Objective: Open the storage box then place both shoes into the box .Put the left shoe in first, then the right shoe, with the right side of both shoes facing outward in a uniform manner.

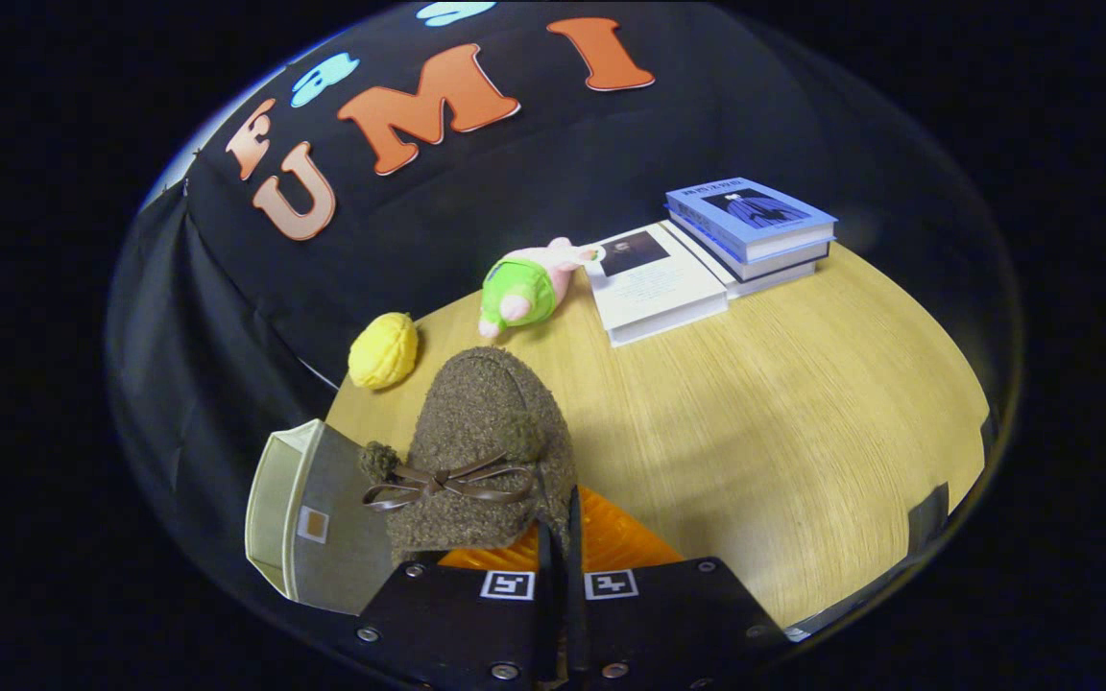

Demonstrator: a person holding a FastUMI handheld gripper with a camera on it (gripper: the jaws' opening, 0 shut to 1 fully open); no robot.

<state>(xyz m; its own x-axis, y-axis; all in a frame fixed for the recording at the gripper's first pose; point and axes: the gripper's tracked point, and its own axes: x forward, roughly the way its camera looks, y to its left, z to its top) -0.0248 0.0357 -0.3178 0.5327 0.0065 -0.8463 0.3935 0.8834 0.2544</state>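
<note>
My gripper (558,537) is shut on the rim of a brown fuzzy shoe (486,441) with a brown bow across its top. The shoe hangs off the fingers, toe pointing away from me, above the wooden table (783,432). Just left of the shoe and lower down is the beige storage box (308,509), partly hidden behind the shoe and my fingers. I cannot tell whether its lid is open.
Beyond the shoe lie a yellow plush toy (383,350) and a green and pink plush toy (524,288). A white book (654,283) and a stack of blue books (750,226) sit at the table's far side. The black cloth wall stands behind.
</note>
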